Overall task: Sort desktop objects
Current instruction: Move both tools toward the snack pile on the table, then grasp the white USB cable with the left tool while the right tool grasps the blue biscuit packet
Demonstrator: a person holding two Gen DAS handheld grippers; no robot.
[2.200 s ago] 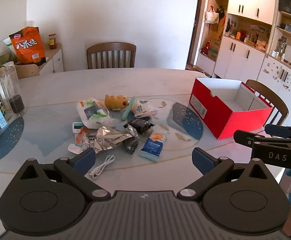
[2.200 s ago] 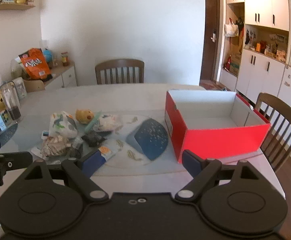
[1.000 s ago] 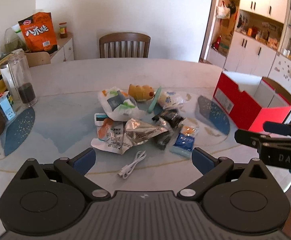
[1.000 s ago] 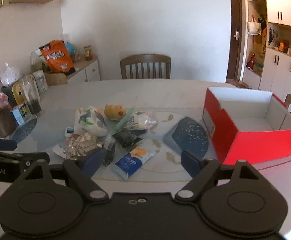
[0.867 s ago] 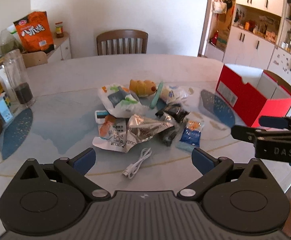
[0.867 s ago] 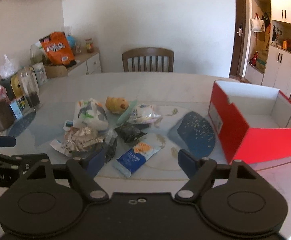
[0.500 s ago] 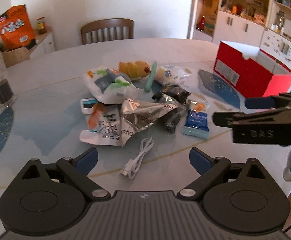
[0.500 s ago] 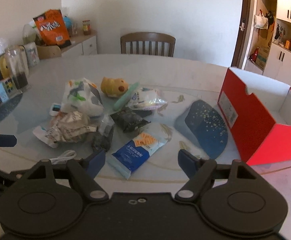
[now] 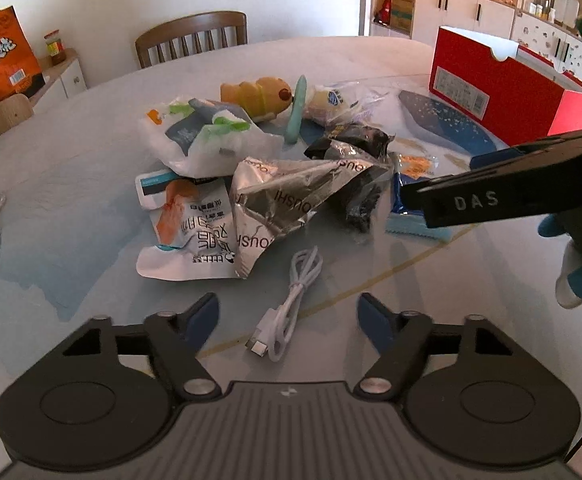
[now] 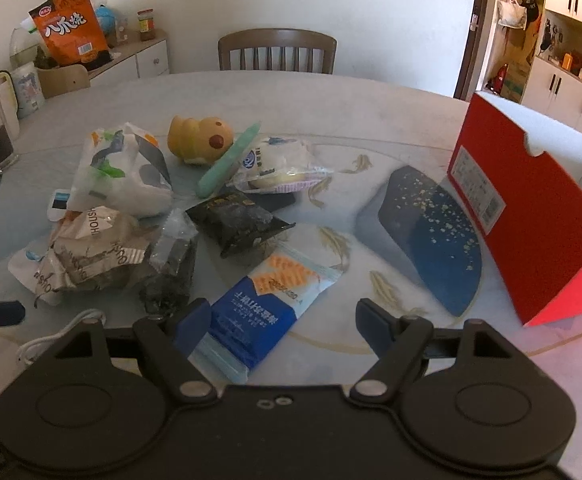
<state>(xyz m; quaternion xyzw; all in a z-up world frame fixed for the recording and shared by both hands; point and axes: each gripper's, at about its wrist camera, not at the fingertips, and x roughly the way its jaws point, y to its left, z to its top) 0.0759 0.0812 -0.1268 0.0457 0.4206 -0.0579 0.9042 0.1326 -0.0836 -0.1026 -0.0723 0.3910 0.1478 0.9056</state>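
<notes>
Below the left wrist camera, the left gripper (image 9: 287, 314) gapes empty over a white cable (image 9: 289, 302); snack packets (image 9: 291, 196) pile at 12 o'clock, red box (image 9: 507, 92) at 2 o'clock. Right wrist view: the right gripper (image 10: 283, 322) (also spread, empty) straddles a blue packet (image 10: 259, 312).
</notes>
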